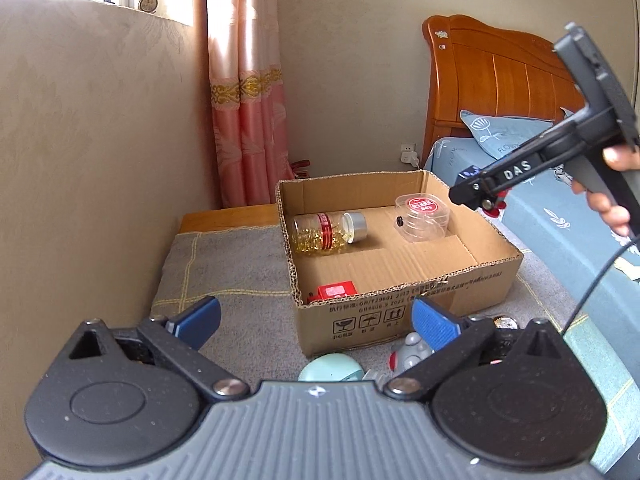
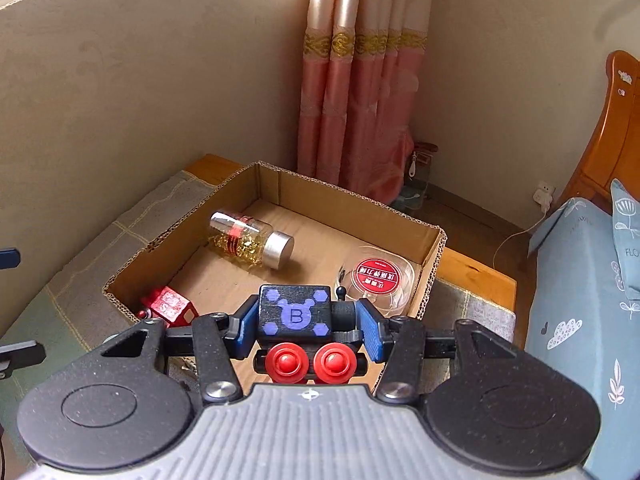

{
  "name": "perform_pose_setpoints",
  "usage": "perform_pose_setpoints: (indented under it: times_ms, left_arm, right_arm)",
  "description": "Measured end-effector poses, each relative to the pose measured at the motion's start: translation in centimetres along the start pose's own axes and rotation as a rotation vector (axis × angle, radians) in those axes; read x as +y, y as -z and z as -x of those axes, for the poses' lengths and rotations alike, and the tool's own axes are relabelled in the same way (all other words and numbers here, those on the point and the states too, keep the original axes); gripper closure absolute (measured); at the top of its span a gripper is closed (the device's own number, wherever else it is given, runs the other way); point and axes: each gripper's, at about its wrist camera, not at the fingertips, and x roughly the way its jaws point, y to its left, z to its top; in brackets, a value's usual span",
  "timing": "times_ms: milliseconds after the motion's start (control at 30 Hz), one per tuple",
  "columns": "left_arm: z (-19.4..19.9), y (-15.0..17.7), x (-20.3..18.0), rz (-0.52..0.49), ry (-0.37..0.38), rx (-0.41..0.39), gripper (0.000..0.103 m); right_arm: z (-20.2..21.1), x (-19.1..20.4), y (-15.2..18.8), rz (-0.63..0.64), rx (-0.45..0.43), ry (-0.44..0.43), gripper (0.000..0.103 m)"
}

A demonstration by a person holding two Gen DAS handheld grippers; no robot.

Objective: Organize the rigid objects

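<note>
An open cardboard box [image 1: 404, 304] [image 2: 434, 256] stands on a grey cloth. In it lie a clear bottle of yellow capsules with a silver cap [image 1: 328, 232] [image 2: 250, 242], a clear round container with a red label [image 1: 424, 216] [image 2: 380, 280] and a small red toy [image 1: 334, 293] [image 2: 170, 306]. My right gripper [image 2: 306, 326] is shut on a black toy robot with a purple "B" and red feet [image 2: 296, 316], held above the box's near edge; it also shows in the left wrist view [image 1: 496, 196]. My left gripper [image 1: 316, 320] is open and empty, in front of the box.
On the cloth [image 1: 224, 264] before the box lie a mint round object [image 1: 332, 367], a grey and red toy [image 1: 410, 352] and a small round item [image 1: 505, 323]. A bed with a blue sheet [image 1: 560, 216] and wooden headboard [image 1: 496, 80] is right. Wall left, pink curtain [image 1: 248, 120] behind.
</note>
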Motion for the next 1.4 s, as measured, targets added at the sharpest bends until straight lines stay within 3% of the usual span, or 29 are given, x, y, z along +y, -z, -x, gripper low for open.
perform_pose_setpoints:
  times_ms: [67, 100, 133, 200, 633, 1000, 1400]
  left_arm:
    - [0.1, 0.1, 0.2, 0.0, -0.014, 0.0, 0.001]
    - [0.2, 0.2, 0.3, 0.001, -0.017, -0.001, 0.001]
    - [0.2, 0.2, 0.4, 0.004, -0.018, 0.0, 0.001]
    - [0.3, 0.4, 0.7, 0.013, -0.017, -0.002, 0.001]
    - [0.8, 1.0, 0.5, 0.005, -0.017, 0.007, 0.001]
    - [1.0, 2.1, 0.6, -0.002, -0.012, 0.025, 0.001]
    - [0.5, 3.7, 1.2, 0.007, -0.012, 0.061, 0.001]
  right_arm:
    - [-0.6, -0.3, -0.2, -0.022, 0.009, 0.013, 0.046]
    - [-0.7, -0.4, -0.3, -0.036, 0.007, 0.019, 0.038]
    - [-0.7, -0.4, -0.3, -0.044, 0.0, 0.034, 0.019]
    - [-0.2, -0.3, -0.2, -0.047, -0.035, 0.065, 0.0]
    - [2.7, 1.4, 1.9, -0.044, -0.019, 0.08, 0.0]
    - [4.6, 3.7, 6.0, -0.028, -0.036, 0.075, 0.0]
    - [1.4, 4.6, 11.6, -0.166, 0.055, 0.117, 0.0]
